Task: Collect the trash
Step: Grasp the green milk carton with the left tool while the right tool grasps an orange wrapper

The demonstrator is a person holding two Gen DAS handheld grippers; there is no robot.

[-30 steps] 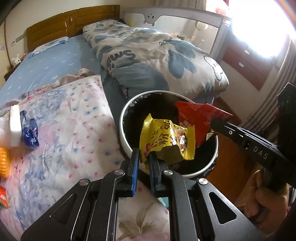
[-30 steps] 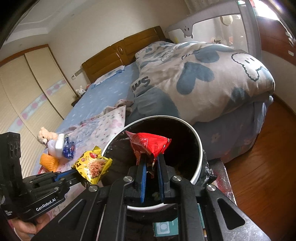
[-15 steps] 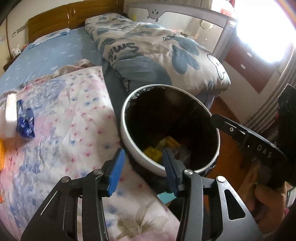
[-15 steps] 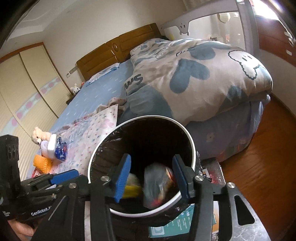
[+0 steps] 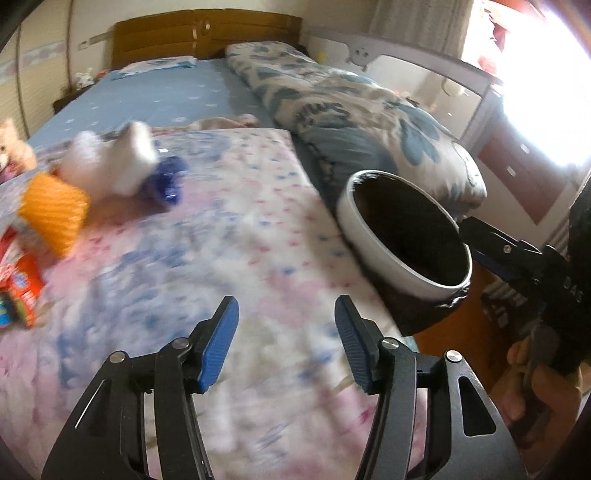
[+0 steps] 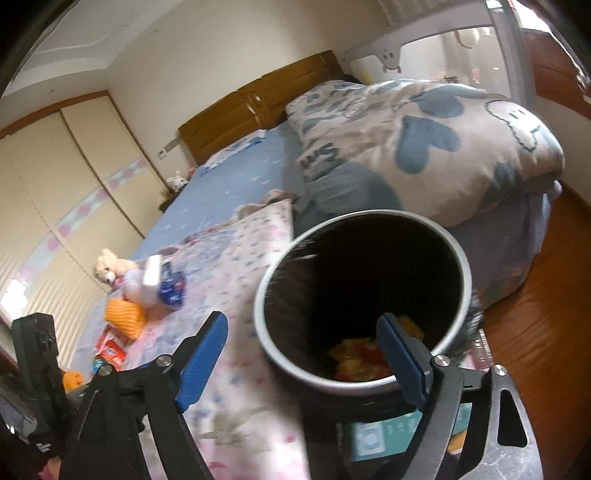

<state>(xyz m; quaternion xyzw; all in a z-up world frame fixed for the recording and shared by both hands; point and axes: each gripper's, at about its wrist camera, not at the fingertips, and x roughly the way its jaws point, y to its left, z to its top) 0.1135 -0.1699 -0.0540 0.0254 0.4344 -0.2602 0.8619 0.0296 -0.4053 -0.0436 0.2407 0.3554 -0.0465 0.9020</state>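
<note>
The round bin (image 6: 266, 332), white-rimmed with a black liner, stands against the bed's edge. Yellow and red wrappers (image 6: 354, 358) lie at its bottom. My right gripper (image 6: 301, 325) hovers over the bin's near rim; its jaws are opening and hold nothing. My left gripper (image 5: 285, 314) hangs over the floral blanket (image 5: 258, 240), left of the bin (image 5: 369, 236), jaws also opening and empty. More litter lies far left on the blanket: an orange net piece (image 5: 51, 210), a blue wrapper (image 5: 168, 181), a white item (image 5: 118, 162) and a red packet (image 5: 22, 284).
A folded quilt with blue hearts (image 6: 443, 140) lies behind the bin. A teddy bear (image 6: 109, 269) sits by the litter. Wooden headboard (image 5: 207, 33) at the far end, wardrobe doors (image 6: 55, 184) left, wood floor (image 6: 535, 332) right. A teal box (image 6: 388, 432) lies under the bin.
Both grippers opened and let go: the yellow wrapper and the red one dropped into the bin. My left gripper swung left, off the bin and over the blanket.
</note>
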